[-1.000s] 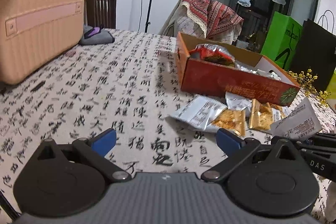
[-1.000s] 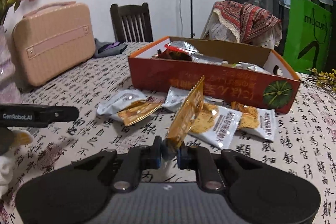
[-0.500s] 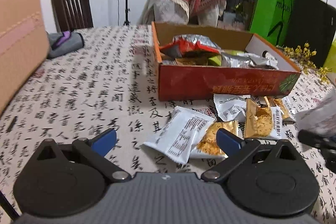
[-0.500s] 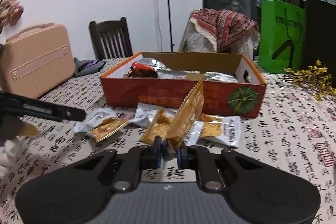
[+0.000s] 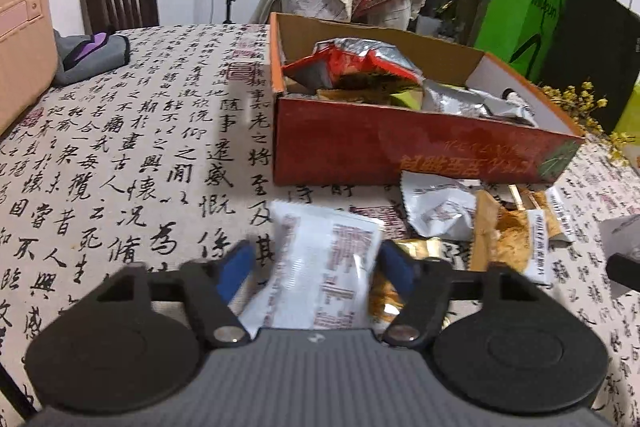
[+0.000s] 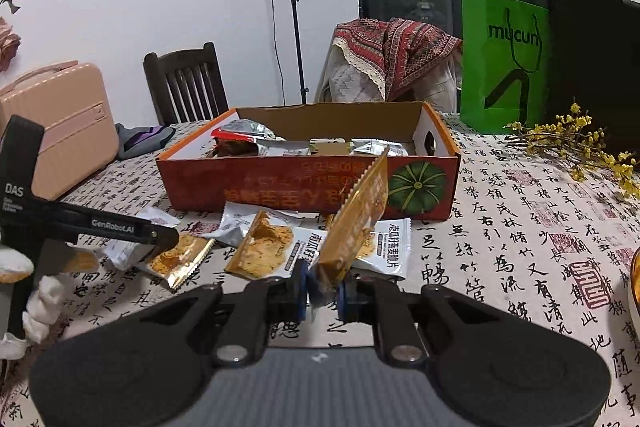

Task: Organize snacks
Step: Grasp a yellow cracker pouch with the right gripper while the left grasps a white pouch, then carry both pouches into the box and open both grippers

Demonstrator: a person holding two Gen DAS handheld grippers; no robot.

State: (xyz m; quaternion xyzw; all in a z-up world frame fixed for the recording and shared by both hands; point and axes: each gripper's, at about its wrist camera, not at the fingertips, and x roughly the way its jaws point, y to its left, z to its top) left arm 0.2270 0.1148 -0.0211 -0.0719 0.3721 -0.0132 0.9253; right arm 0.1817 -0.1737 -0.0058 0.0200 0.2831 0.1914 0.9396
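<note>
A flat white foil snack packet (image 5: 320,267) lies on the calligraphy-print tablecloth (image 5: 132,155), in front of the open orange cardboard box (image 5: 400,151) and directly between the spread blue-padded fingers (image 5: 236,267) of the left gripper (image 5: 316,267), its long axis running away toward the box. The jaws stand apart on either side of it, not yet closed. The left gripper is plainly the nearer one to this packet. The right gripper (image 6: 323,289), also short of the box, is clamped on the bottom edge of a golden foil snack packet (image 6: 356,219), held upright and tilted. Both packets look bound for the box, which already holds other snacks.
</note>
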